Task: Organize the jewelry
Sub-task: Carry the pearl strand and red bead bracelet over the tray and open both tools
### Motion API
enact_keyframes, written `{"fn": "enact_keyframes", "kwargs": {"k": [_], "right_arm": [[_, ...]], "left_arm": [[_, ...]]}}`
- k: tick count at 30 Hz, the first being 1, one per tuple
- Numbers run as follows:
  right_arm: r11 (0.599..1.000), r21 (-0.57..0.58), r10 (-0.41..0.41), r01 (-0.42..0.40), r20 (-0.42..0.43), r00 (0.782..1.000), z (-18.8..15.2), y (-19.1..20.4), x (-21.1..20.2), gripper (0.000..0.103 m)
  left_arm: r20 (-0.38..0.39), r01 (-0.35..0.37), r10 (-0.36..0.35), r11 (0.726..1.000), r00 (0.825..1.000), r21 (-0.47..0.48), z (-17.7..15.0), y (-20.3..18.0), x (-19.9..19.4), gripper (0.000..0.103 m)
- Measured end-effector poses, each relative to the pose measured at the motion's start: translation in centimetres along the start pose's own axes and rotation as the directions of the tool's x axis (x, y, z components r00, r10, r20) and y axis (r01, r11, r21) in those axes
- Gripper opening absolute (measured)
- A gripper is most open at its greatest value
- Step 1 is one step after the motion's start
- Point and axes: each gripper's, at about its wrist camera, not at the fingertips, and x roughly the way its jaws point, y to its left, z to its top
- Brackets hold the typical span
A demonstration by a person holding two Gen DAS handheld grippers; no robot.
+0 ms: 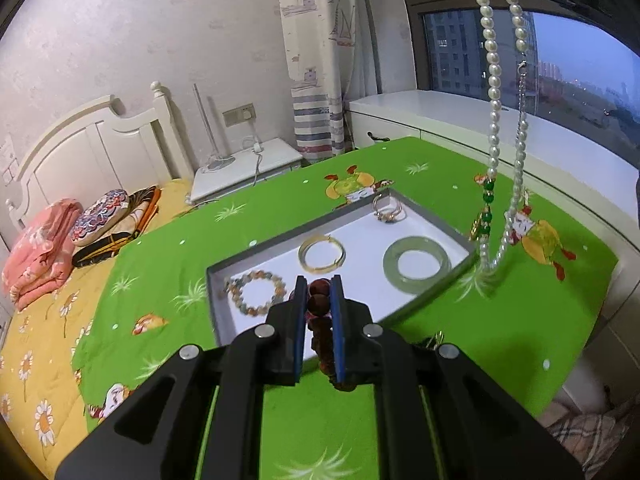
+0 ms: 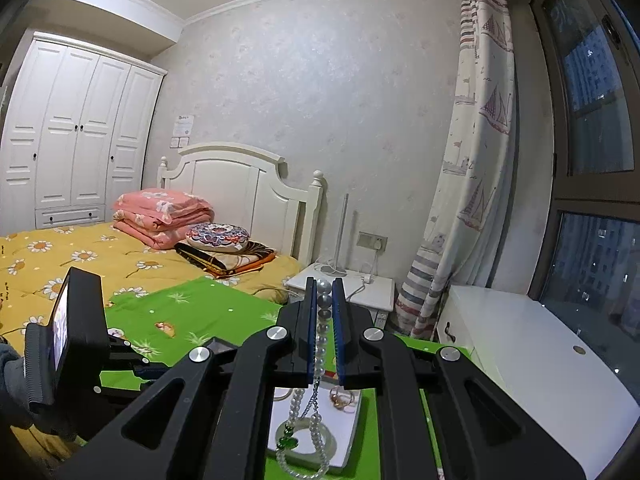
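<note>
My left tongs (image 1: 318,296) clamp brown beads (image 1: 319,304) | my right tongs (image 2: 325,292) clamp one pearl necklace (image 1: 493,92), hanging beside tray (image 1: 280,236) | tray holds three bracelets: beaded (image 1: 256,293), gold (image 1: 321,254), jade (image 1: 417,262); plus rings (image 1: 387,210)

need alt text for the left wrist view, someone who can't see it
The left gripper holds a dark red bead bracelet above a green cloth. Beyond it an open box holds a jade bangle, a gold bangle, a bead bracelet and rings. A pearl necklace hangs at right.
</note>
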Motion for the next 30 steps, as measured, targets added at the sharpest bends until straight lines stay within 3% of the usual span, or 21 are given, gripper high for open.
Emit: {"fn": "enact_keyframes", "kwargs": {"k": [23,30], "right_arm": [[0.999,0.032,-0.024,0.028,-0.104,0.994,-1.0,-2.9,11.1,0.010],[0.998,0.056,0.032,-0.023,-0.158,0.987,-2.5,-3.0,14.2,0.010]], "left_arm": [[-0.062,0.039,-0.042,0.999,0.997,-0.036,5.0,-1.3,8.9,0.011],[-0.113,0.036,-0.043,0.997,0.993,-0.061,3.5,-0.8,11.8,0.011]]}}
